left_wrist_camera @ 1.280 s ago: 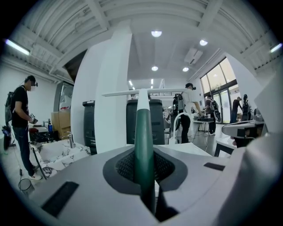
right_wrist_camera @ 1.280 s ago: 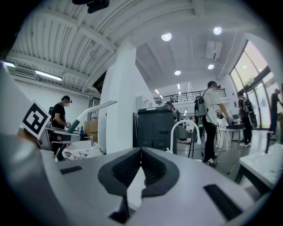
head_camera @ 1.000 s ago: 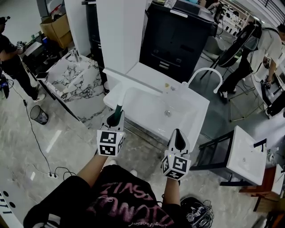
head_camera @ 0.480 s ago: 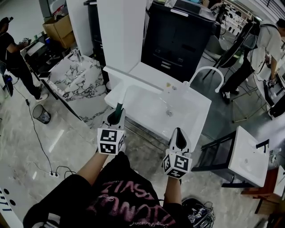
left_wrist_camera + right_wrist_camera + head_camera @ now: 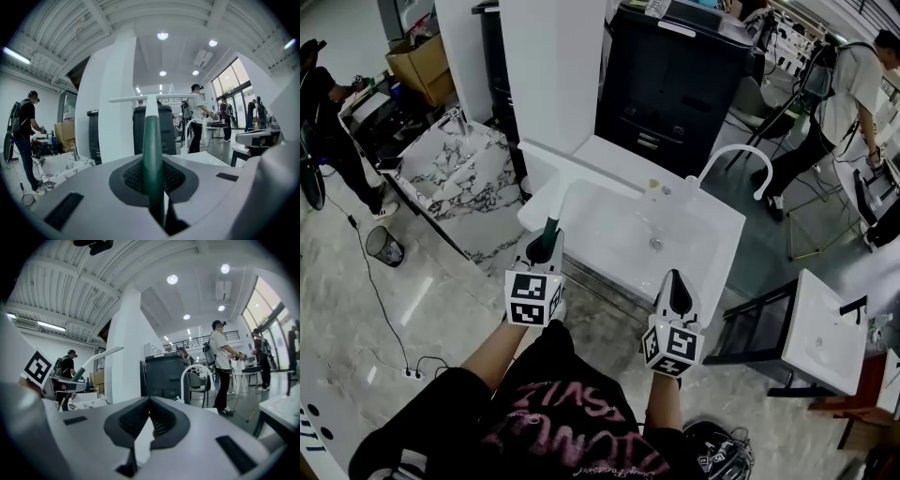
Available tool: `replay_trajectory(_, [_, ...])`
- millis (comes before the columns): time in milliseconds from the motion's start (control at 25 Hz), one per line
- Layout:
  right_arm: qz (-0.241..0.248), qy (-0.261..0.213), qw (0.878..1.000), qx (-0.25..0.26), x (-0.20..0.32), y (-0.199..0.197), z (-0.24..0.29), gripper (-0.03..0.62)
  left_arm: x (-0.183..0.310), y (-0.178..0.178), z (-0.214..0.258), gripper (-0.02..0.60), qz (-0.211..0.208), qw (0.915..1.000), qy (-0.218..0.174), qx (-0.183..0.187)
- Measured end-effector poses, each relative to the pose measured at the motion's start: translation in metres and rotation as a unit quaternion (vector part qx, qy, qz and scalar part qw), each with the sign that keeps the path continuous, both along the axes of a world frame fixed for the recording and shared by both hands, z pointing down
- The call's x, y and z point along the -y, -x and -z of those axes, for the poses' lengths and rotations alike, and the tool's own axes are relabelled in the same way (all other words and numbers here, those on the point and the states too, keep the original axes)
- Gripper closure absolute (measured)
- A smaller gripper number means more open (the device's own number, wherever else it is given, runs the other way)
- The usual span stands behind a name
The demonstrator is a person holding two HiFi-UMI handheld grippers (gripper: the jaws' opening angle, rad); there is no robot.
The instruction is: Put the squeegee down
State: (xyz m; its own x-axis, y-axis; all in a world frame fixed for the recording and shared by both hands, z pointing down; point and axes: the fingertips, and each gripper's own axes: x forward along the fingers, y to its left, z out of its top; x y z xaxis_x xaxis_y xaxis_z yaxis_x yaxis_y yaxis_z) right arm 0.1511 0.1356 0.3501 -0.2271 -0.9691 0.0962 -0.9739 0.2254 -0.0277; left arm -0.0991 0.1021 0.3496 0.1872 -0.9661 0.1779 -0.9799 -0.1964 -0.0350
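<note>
Holding: my left gripper (image 5: 545,247) has its two jaws squeezed tight on the dark green handle of the squeegee with the long white blade (image 5: 551,226).
Left gripper view: I see the green handle (image 5: 152,140) stand straight up between the pads, with the white blade lying flat across its top, up in the air.
Where the squeegee is: it is held over the front left edge of the white sink (image 5: 718,246), and it is not lying on anything.
Right gripper (image 5: 677,293): I see its jaws closed, tips together, with nothing in them (image 5: 147,420).
Right gripper's place: it hangs in front of the sink's near edge, well apart from the left one.
Around: a curved white tap (image 5: 734,151) stands at the back of the sink, and a tall black cabinet (image 5: 675,84) stands behind it.
Left side: a grey and white marble sink top (image 5: 459,173) sits on the floor.
</note>
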Motion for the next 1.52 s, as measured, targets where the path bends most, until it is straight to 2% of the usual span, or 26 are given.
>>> replay_trajectory(680, [-0.012, 0.020, 1.000, -0.007, 0.050, 0.013, -0.018, 0.574, 0.054, 0.014, -0.023, 0.543, -0.006, 0.9999, 0.015, -0.002])
replay_trajectory(1520, [-0.037, 0.048, 0.998, -0.015, 0.148, 0.028, -0.037, 0.573, 0.166, 0.020, -0.056, 0.543, -0.040, 0.9981, 0.046, -0.004])
